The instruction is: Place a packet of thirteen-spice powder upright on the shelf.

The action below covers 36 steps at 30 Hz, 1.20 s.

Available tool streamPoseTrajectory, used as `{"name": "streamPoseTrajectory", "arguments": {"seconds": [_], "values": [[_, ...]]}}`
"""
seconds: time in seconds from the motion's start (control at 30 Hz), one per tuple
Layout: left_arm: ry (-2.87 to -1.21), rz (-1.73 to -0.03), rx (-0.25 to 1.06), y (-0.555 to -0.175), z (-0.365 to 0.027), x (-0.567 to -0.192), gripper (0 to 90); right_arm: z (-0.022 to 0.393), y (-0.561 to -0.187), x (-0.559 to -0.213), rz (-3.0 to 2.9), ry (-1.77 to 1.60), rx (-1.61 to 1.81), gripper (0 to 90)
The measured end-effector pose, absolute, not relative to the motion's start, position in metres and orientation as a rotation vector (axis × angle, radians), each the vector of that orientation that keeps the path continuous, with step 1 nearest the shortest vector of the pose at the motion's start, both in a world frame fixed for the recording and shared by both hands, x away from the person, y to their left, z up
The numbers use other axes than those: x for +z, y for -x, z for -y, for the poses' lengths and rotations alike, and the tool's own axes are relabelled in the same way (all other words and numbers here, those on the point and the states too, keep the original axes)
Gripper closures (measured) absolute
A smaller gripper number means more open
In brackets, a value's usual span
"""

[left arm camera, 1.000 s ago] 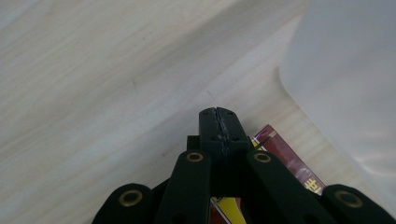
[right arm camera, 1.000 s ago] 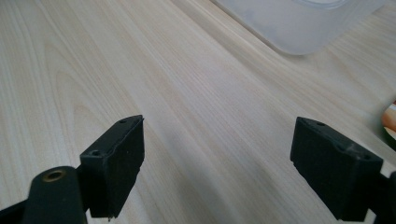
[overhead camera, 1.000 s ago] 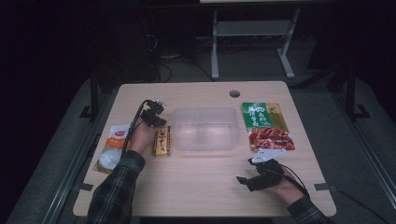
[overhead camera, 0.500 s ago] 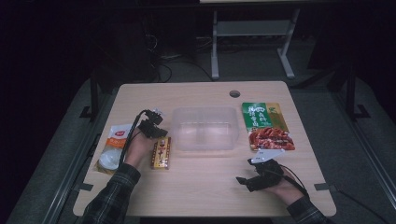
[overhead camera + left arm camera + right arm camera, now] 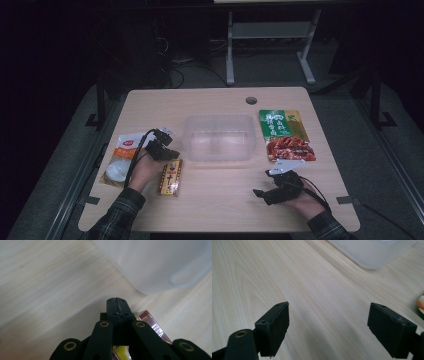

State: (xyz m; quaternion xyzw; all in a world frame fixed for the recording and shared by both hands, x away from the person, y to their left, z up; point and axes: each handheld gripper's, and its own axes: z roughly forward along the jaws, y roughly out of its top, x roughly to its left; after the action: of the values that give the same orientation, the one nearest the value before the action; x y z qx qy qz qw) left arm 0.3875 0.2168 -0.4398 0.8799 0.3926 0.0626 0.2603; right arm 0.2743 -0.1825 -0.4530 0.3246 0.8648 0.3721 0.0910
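Note:
My left gripper (image 5: 169,152) hovers just over the far end of a red and yellow snack bar packet (image 5: 170,179), which lies flat on the table left of a clear plastic tub (image 5: 217,137). In the left gripper view its jaws (image 5: 117,305) are pressed together with nothing between them; the packet (image 5: 153,325) peeks out below and the tub (image 5: 160,262) lies ahead. My right gripper (image 5: 263,187) rests near the table's front right, jaws wide apart (image 5: 329,325) over bare wood, with the tub's corner (image 5: 372,252) further ahead.
A white and orange packet (image 5: 124,157) lies at the table's left edge beside my left hand. A green and red food packet (image 5: 285,135) lies right of the tub, just beyond my right gripper. A cable hole (image 5: 251,100) sits at the back.
My left hand has drawn back from beside the tub's far left corner toward the near side, ending over the snack bar. The right hand has stayed put.

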Motion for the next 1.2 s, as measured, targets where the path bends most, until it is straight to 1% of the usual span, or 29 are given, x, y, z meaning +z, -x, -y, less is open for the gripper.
{"name": "streamPoseTrajectory", "arguments": {"seconds": [0.13,0.17,0.2,0.27,0.4,0.53,0.6,0.63,0.77,1.07,1.1,1.2], "values": [[-2.339,-1.057,0.176,-0.381,-0.221,-0.435,89.9,0.182,-0.274,-0.453,-2.57,-0.965,1.104,17.2],[-2.293,-1.058,0.191,-0.373,-0.229,-0.425,89.9,0.182,-0.274,-0.453,-2.57,-0.965,1.105,17.2],[-2.293,-1.058,0.191,-0.373,-0.229,-0.425,89.9,0.182,-0.274,-0.453,-2.57,-0.965,1.105,17.2],[-2.263,-1.05,0.236,-0.361,-0.241,-0.416,89.9,0.182,-0.274,-0.453,-2.568,-0.963,1.109,17.2],[-2.248,-1.102,0.26,-0.347,-0.257,-0.421,89.9,0.182,-0.274,-0.454,-2.571,-0.964,1.106,17.2],[-2.244,-1.139,0.261,-0.345,-0.263,-0.428,89.9,0.181,-0.274,-0.454,-2.573,-0.955,1.101,17.2],[-2.265,-1.15,0.261,-0.347,-0.262,-0.432,89.9,0.18,-0.274,-0.454,-2.574,-0.96,1.102,17.3],[-2.304,-1.151,0.268,-0.349,-0.259,-0.436,89.9,0.18,-0.275,-0.454,-2.577,-0.952,1.097,17.3],[-2.339,-1.134,0.264,-0.351,-0.253,-0.441,89.9,0.18,-0.275,-0.454,-2.58,-0.951,1.087,17.3],[-2.327,-1.087,0.224,-0.349,-0.244,-0.441,89.9,0.18,-0.276,-0.455,-2.577,-0.959,1.091,17.3],[-2.322,-1.079,0.197,-0.347,-0.24,-0.44,89.9,0.18,-0.275,-0.455,-2.576,-0.962,1.094,17.3],[-2.321,-1.054,0.18,-0.345,-0.233,-0.44,89.9,0.179,-0.275,-0.455,-2.58,-0.961,1.09,17.3]]}}
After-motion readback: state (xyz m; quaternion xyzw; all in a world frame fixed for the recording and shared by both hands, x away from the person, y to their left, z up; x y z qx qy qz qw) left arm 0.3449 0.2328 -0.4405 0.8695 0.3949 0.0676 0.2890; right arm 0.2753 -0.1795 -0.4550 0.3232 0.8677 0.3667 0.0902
